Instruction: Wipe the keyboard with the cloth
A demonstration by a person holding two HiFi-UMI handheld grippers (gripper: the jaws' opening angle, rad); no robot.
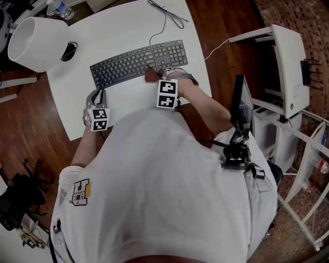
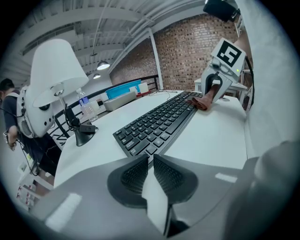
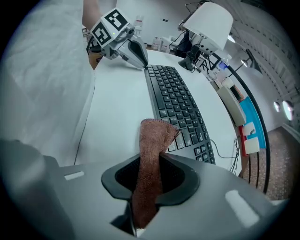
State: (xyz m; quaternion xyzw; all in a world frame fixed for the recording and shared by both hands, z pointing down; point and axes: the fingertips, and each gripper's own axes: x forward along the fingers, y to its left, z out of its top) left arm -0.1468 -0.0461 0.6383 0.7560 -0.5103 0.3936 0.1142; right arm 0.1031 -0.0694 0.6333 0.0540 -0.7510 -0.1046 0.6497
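Observation:
A black keyboard (image 1: 139, 61) lies slantwise on the white table (image 1: 128, 31). My right gripper (image 1: 159, 74) points steeply down at the keyboard's front edge, right of the middle, shut on a brown cloth (image 1: 151, 76). In the right gripper view the cloth (image 3: 154, 140) stands up between the pads, and its tip hangs over the nearest keys of the keyboard (image 3: 180, 105). My left gripper (image 1: 97, 93) is by the keyboard's front left corner; in its own view the left gripper (image 2: 150, 159) is shut on nothing, just short of the keyboard (image 2: 159, 124).
A white lamp (image 1: 37, 43) and a water bottle (image 1: 60, 9) stand at the table's far left. The keyboard cable (image 1: 164, 20) runs off the back edge. A white rack (image 1: 288, 67) stands to the right on the wooden floor. A person (image 2: 9, 117) is beyond the lamp.

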